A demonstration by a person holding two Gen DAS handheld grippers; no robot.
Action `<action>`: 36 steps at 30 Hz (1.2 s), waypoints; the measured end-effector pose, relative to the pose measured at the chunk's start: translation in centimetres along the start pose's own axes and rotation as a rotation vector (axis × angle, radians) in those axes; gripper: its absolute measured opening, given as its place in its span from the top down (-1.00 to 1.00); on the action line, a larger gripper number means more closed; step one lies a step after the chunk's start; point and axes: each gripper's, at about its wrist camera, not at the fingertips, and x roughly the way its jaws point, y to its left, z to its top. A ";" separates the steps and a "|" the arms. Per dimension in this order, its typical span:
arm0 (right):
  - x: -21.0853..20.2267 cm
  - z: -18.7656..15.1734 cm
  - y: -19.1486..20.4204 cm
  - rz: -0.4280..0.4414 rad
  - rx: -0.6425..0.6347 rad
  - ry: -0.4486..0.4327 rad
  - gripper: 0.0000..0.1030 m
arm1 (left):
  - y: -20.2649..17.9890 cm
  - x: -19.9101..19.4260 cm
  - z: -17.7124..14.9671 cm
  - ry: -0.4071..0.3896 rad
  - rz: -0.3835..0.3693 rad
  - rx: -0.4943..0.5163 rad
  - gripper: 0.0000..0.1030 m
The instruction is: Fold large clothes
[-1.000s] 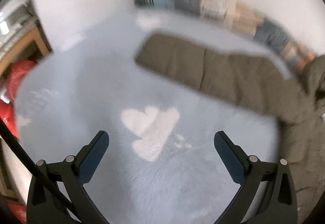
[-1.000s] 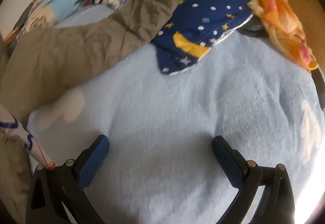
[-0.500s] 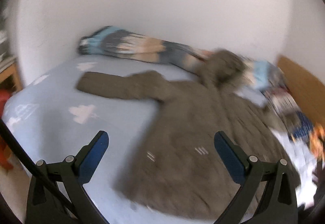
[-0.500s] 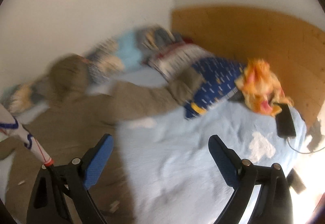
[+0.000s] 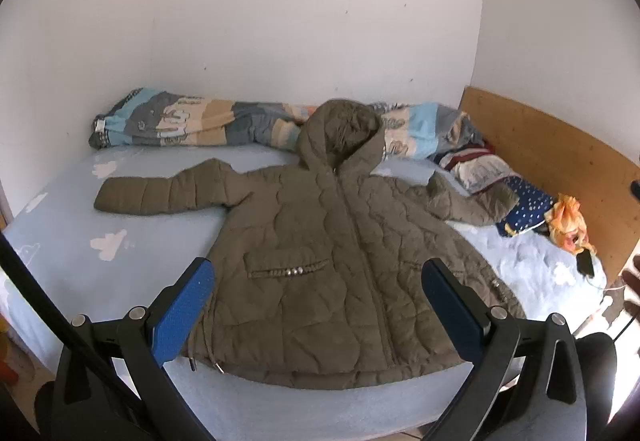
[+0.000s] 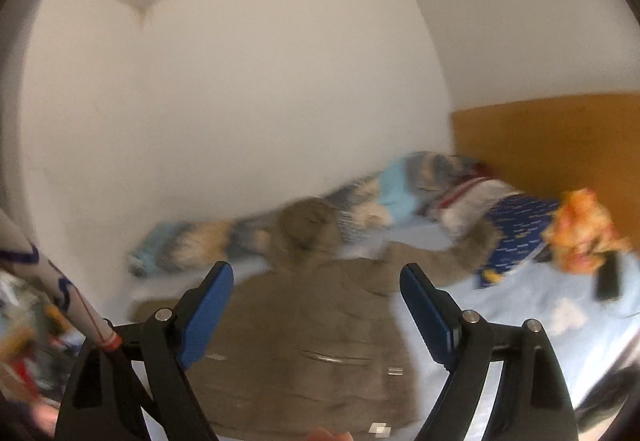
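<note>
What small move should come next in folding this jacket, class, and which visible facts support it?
Probably bring the left gripper down to the outstretched sleeve and fold it across the chest. The jacket lies flat, front up, sleeves spread on the bed; both grippers are open, holding nothing.

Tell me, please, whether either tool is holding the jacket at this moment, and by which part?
Nothing is held. The left tool and the right tool are both open and empty, above the olive hooded jacket, which lies spread flat on the bed.
</note>
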 end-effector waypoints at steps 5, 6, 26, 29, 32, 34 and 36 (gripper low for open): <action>3.1 -3.0 1.4 0.127 0.201 0.122 -0.57 | -0.3 -0.5 0.8 -0.013 0.037 0.000 -1.00; 3.7 -3.6 1.8 0.135 0.209 0.146 -0.57 | -0.2 -0.8 0.9 -0.022 0.045 -0.003 -1.00; 17.3 -13.5 4.8 -0.300 -0.247 0.459 -0.56 | -1.9 12.2 -4.3 0.128 0.229 0.141 -1.00; 17.8 -14.5 4.4 -0.294 -0.215 0.495 -0.57 | -1.5 13.8 -4.8 0.183 0.227 0.118 -1.00; 18.1 -14.8 4.8 -0.309 -0.229 0.505 -0.59 | -1.3 14.4 -5.2 0.204 0.223 0.112 -1.00; 18.4 -15.1 5.0 -0.304 -0.235 0.518 -0.61 | -1.3 14.7 -5.4 0.211 0.224 0.119 -1.00; 18.7 -15.2 5.6 -0.297 -0.235 0.530 -0.61 | -1.4 14.9 -5.5 0.219 0.222 0.121 -1.00</action>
